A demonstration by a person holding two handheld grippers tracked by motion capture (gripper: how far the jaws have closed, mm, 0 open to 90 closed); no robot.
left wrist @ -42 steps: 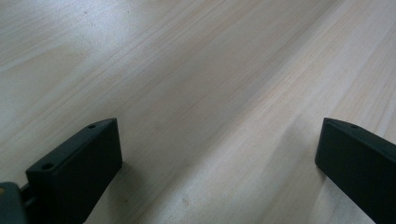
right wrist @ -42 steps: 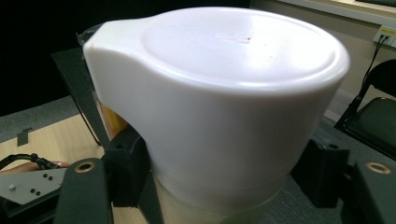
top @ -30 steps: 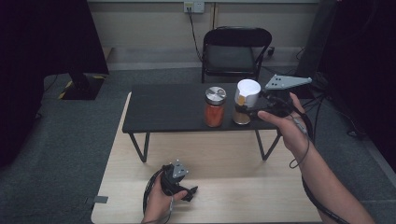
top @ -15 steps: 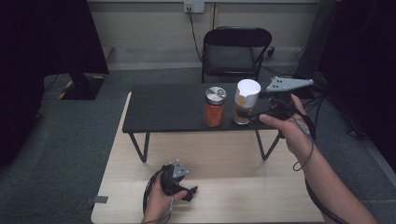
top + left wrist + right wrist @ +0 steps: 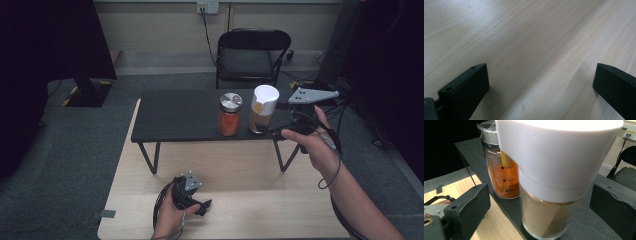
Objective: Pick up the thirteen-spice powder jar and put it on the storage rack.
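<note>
White-lid jar [image 5: 263, 109] stands upright on the black bench [image 5: 180, 116], near its front edge twd the right end; brown powder fills the glass below a tall white cap. In the right gripper view the jar [image 5: 554, 185] sits btwn the two black jaws w/ a clear gap on each side, pads not pressing: the right gripper [image 5: 272, 131] has just been opening, jaws wide now, jar between them but loose. Right hand [image 5: 306, 140] comes in level from the bench's right side, grey plate on top, cable looping down by the wrist. Just beside the white-lid jar, on its left in the high view, the orange jar [image 5: 230, 115] w/ a metal lid, also upright; the two look close but whether they touch, can't tell. Bench stands on a pale wood table [image 5: 240, 170]. Left gripper [image 5: 206, 205] rests low on that wood near the front edge, held in the left hand [image 5: 172, 212]; left gripper view has its jaws spread far apart over bare wood grain, nothing btwn them. Behind the bench, a black chair [image 5: 252, 55] by the wall.
</note>
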